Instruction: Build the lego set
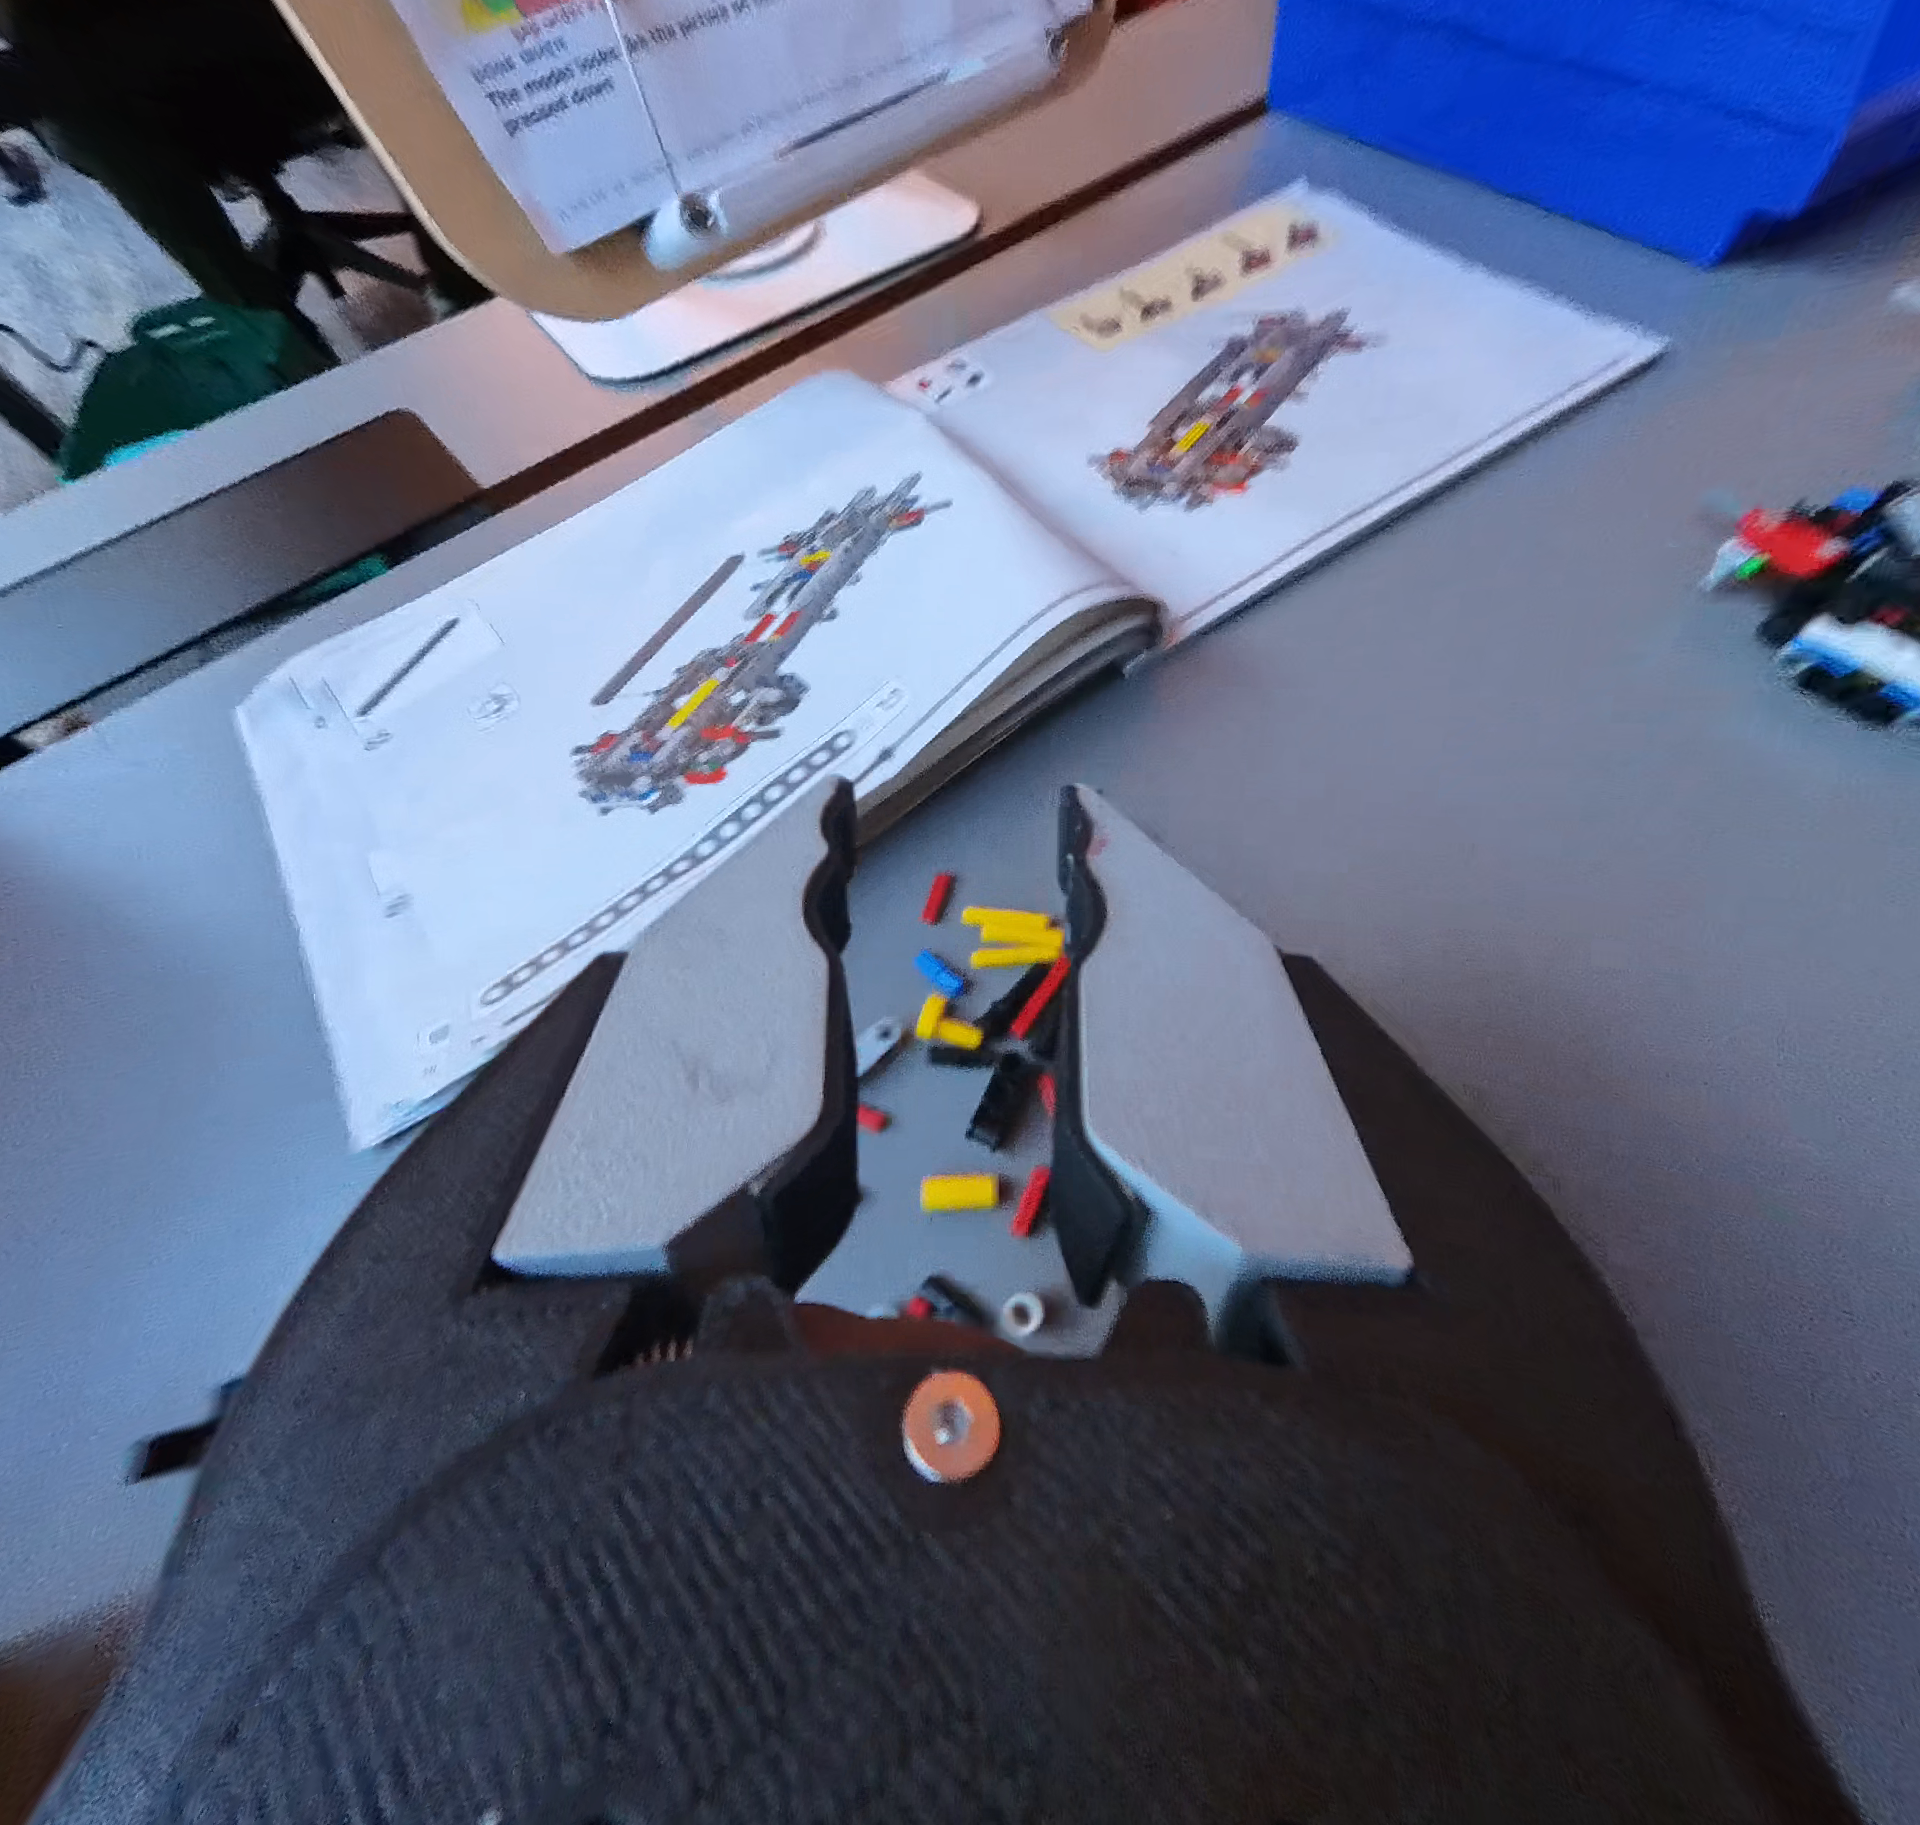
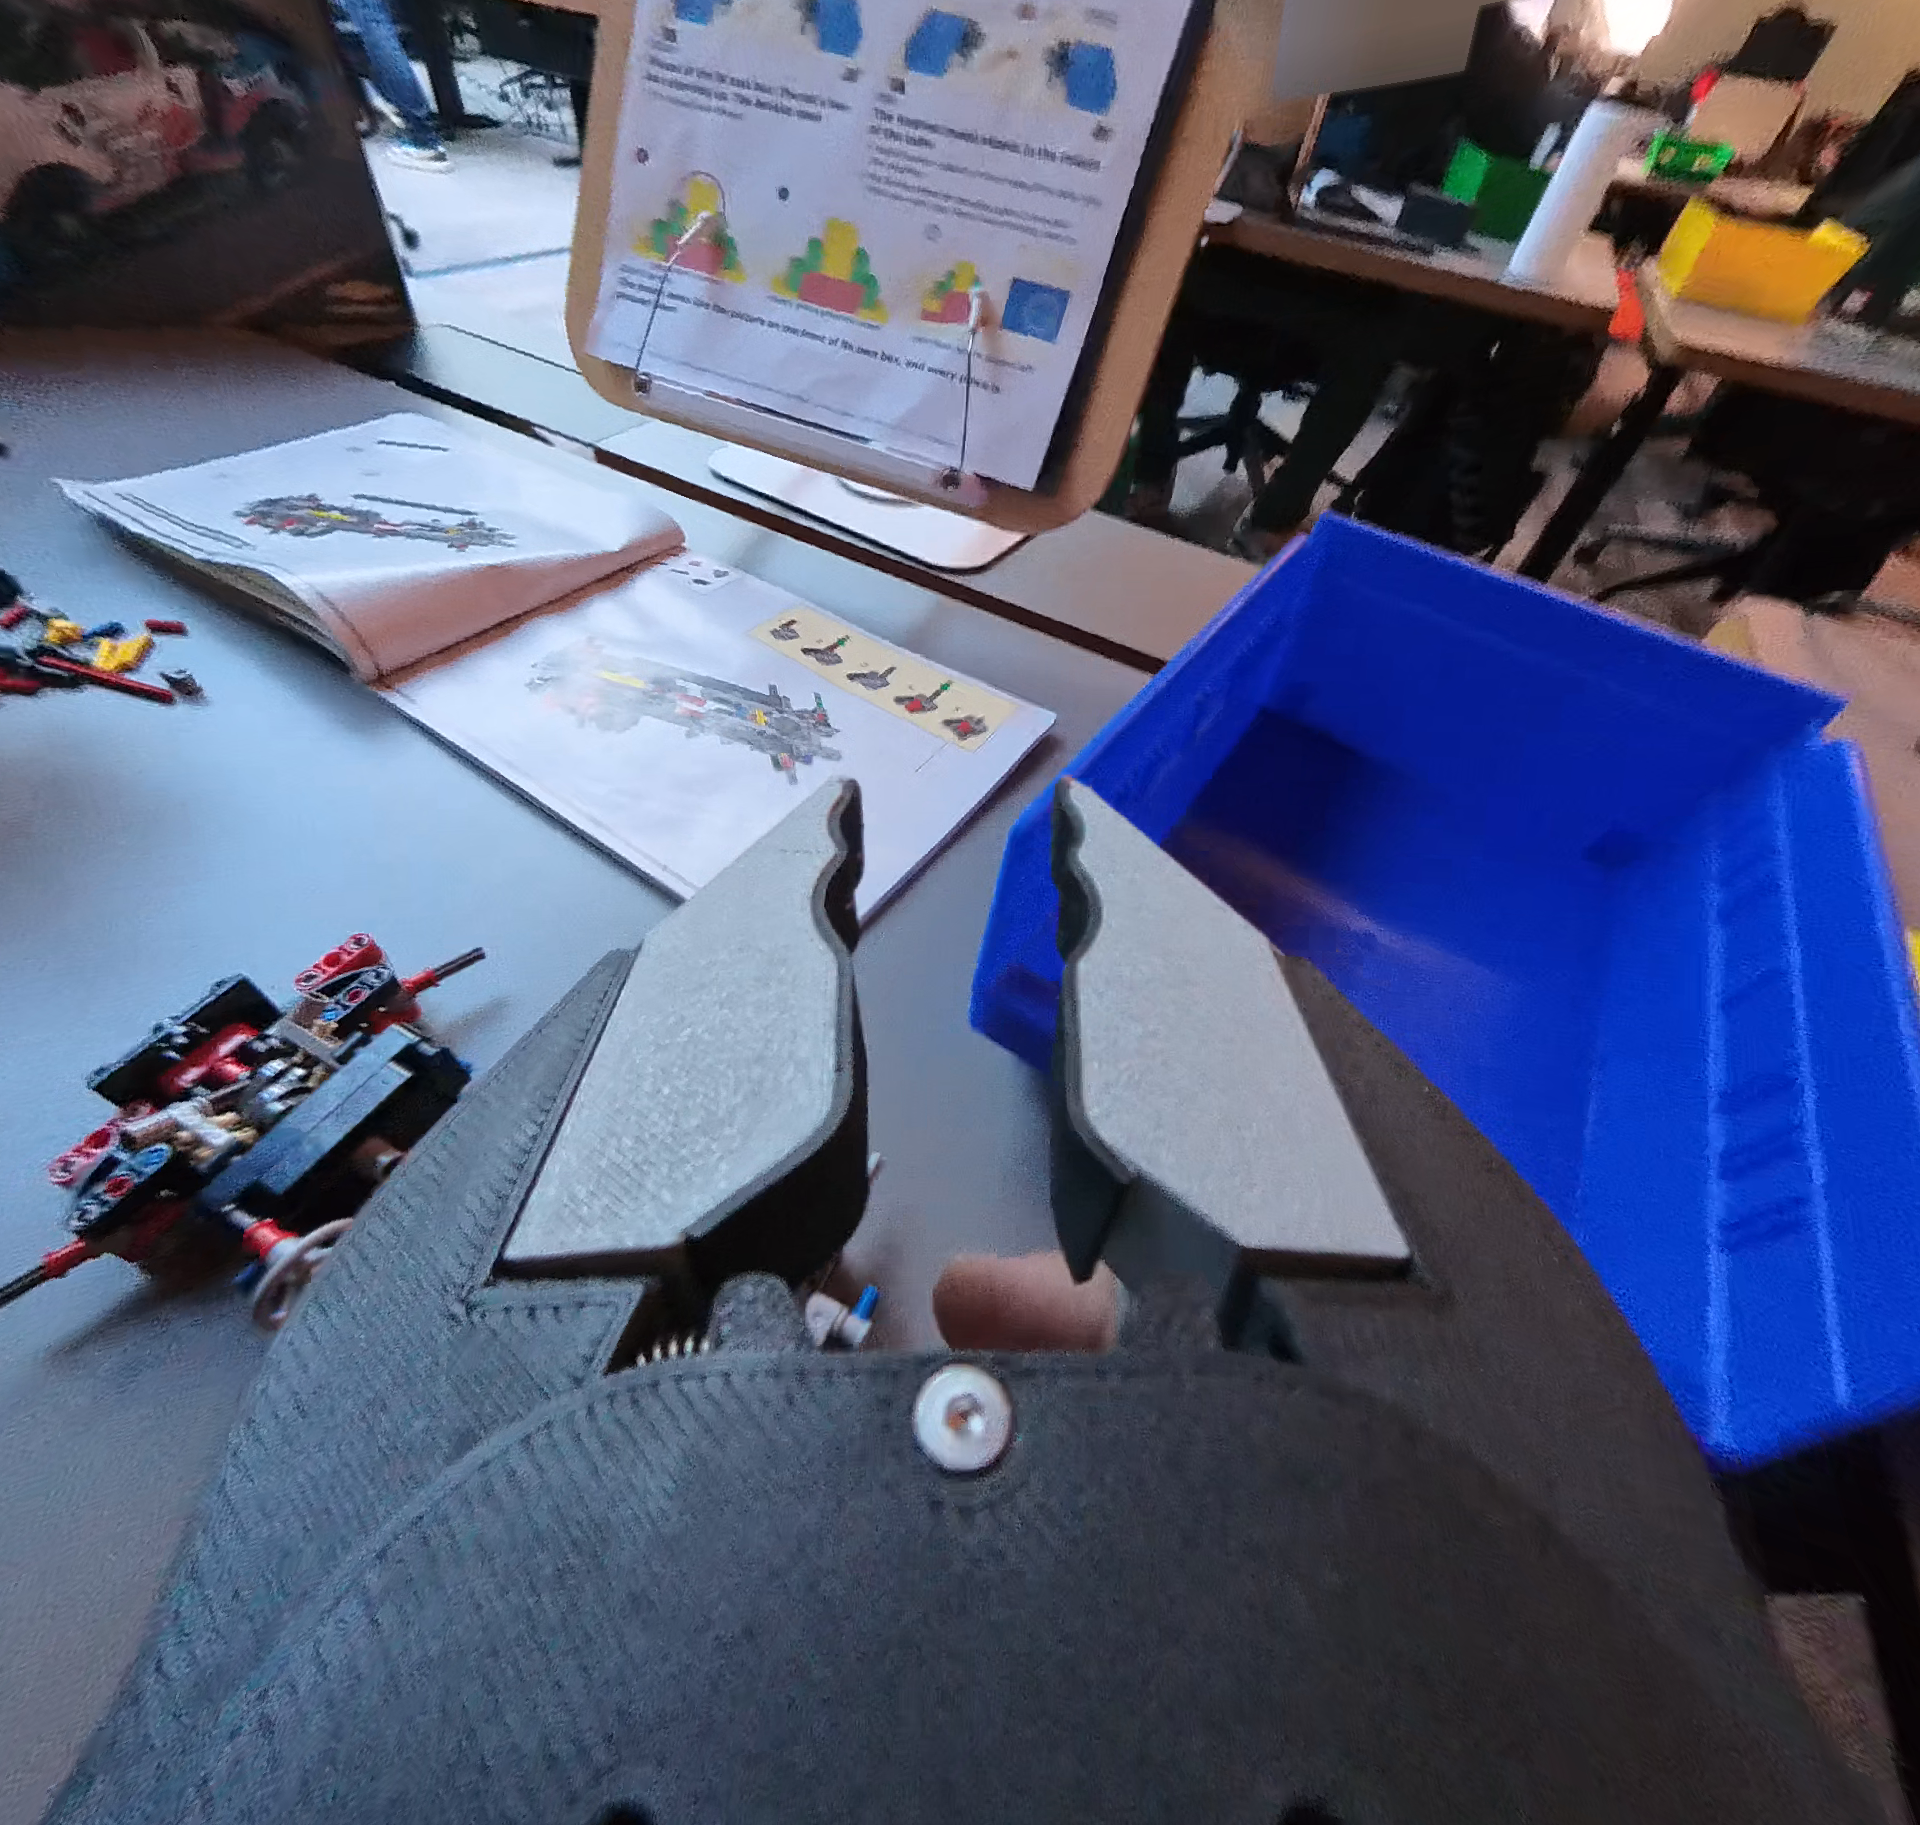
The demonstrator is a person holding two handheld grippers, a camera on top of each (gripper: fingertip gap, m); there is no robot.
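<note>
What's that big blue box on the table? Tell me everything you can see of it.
The blue bin looks like moulded plastic: open on top, straight walls, ribbed on its near side. What shows of its inside looks empty. It sits upright on the grey table, near the table's far edge and right of the open instruction booklet, without touching it. The right gripper, jaws open and holding nothing, hovers at its near left corner; contact can't be judged.

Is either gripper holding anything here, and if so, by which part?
Nothing is held. The left gripper is open above loose small parts; the right gripper is open beside the blue bin.
</note>
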